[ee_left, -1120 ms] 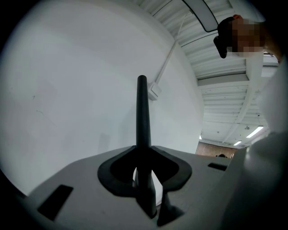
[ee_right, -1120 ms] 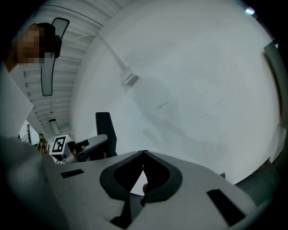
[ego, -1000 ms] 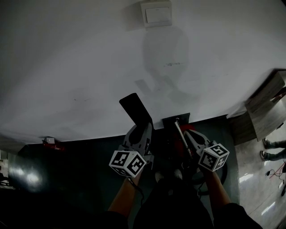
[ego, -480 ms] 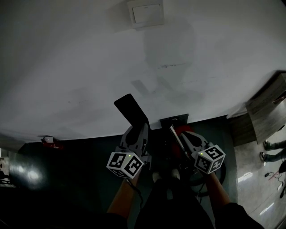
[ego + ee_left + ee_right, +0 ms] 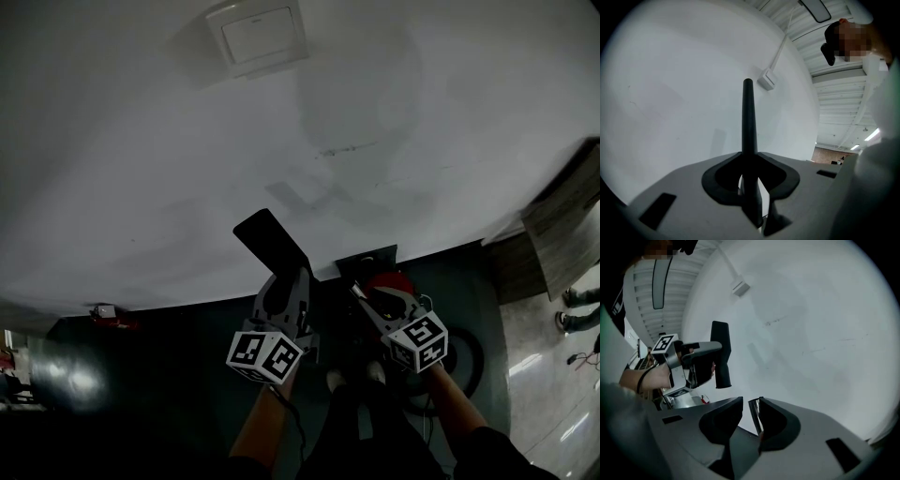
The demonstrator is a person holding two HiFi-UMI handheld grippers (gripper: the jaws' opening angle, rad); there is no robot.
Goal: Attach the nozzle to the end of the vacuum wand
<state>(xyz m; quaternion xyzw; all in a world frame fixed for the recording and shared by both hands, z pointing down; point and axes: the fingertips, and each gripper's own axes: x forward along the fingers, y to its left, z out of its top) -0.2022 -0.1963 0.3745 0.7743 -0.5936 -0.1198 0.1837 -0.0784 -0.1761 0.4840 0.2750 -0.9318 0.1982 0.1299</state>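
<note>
"Black plastic fills the left gripper (image 5: 749, 158): its jaws are clenched on the nozzle (image 5: 748, 117), which stands straight out from them toward the pale wall (image 5: 670, 93)."

"And the right gripper (image 5: 748, 404)?"

"Its jaws have just been opening. The shiny end of the wand (image 5: 755, 416) stands between them, close against one pad and clear of the other, so they're released, gripping nothing."

"Where's the nozzle against the wand?"

"In the head view it's left of the wand and a little higher, apart from it, with its wide flat end slanting up and away."

"Anything else round the wand?"

"A red vacuum body (image 5: 389, 281) sits just right of it, the dark floor (image 5: 169, 356) spreads left of it, and a white wall box (image 5: 255, 36) hangs well above it."
</note>
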